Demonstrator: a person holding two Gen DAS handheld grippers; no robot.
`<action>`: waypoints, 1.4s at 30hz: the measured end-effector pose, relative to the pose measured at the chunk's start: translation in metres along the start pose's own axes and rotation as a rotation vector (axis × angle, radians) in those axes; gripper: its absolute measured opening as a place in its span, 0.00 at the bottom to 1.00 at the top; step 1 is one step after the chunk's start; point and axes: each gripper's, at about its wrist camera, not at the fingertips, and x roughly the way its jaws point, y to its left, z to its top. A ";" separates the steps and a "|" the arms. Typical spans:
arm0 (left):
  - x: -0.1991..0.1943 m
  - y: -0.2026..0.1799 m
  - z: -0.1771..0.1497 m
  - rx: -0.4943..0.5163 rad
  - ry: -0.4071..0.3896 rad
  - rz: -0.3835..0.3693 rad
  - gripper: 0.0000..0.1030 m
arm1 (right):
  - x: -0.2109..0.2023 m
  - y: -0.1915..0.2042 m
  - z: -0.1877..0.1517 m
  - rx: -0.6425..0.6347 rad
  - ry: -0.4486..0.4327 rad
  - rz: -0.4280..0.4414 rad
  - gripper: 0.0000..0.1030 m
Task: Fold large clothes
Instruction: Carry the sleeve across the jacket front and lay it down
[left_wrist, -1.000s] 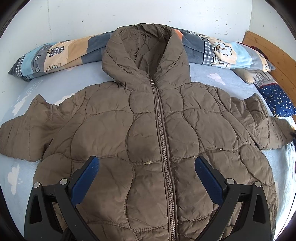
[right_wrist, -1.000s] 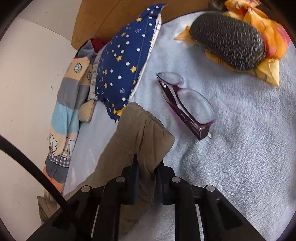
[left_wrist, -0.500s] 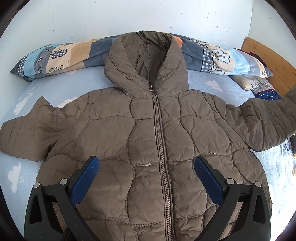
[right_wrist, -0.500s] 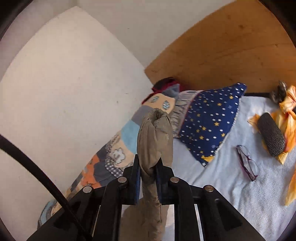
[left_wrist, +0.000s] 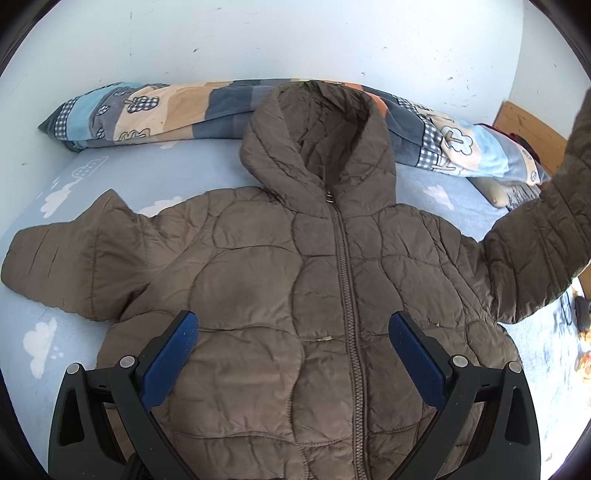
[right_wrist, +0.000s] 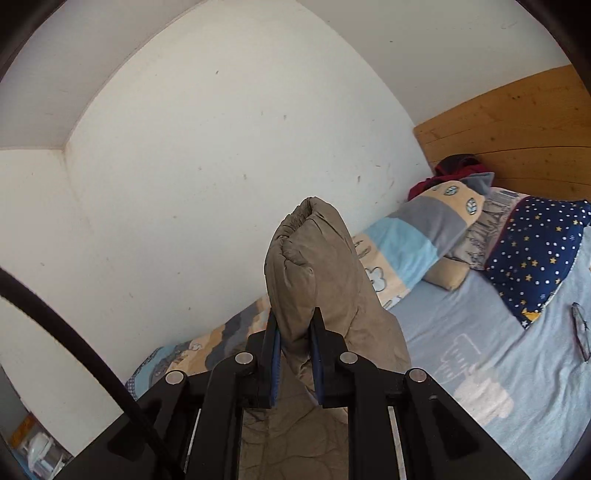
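Note:
A brown quilted hooded jacket (left_wrist: 295, 295) lies front up and zipped on a light blue bed sheet (left_wrist: 155, 184). My left gripper (left_wrist: 293, 328) is open and empty, hovering over the jacket's lower front. My right gripper (right_wrist: 295, 325) is shut on the cuff of the jacket's right-hand sleeve (right_wrist: 314, 266) and holds it raised off the bed. The lifted sleeve (left_wrist: 546, 229) rises at the right edge of the left wrist view. The other sleeve (left_wrist: 62, 266) lies flat at the left.
A long patchwork pillow (left_wrist: 155, 110) lies along the white wall behind the hood. A navy star pillow (right_wrist: 535, 251) and glasses (right_wrist: 580, 332) lie on the sheet near the wooden headboard (right_wrist: 517, 122).
My right gripper has lifted the sleeve cuff off the bed, higher and towards the jacket. My left gripper has pulled back a little, staying open.

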 end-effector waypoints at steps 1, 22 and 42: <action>0.000 0.003 0.000 -0.006 0.002 0.000 1.00 | 0.003 0.011 -0.004 -0.016 0.009 0.013 0.15; -0.009 0.102 0.013 -0.239 -0.004 0.142 1.00 | 0.144 0.137 -0.167 -0.123 0.428 0.225 0.15; -0.006 0.154 0.014 -0.368 0.029 0.206 1.00 | 0.231 0.141 -0.356 -0.137 0.812 0.234 0.22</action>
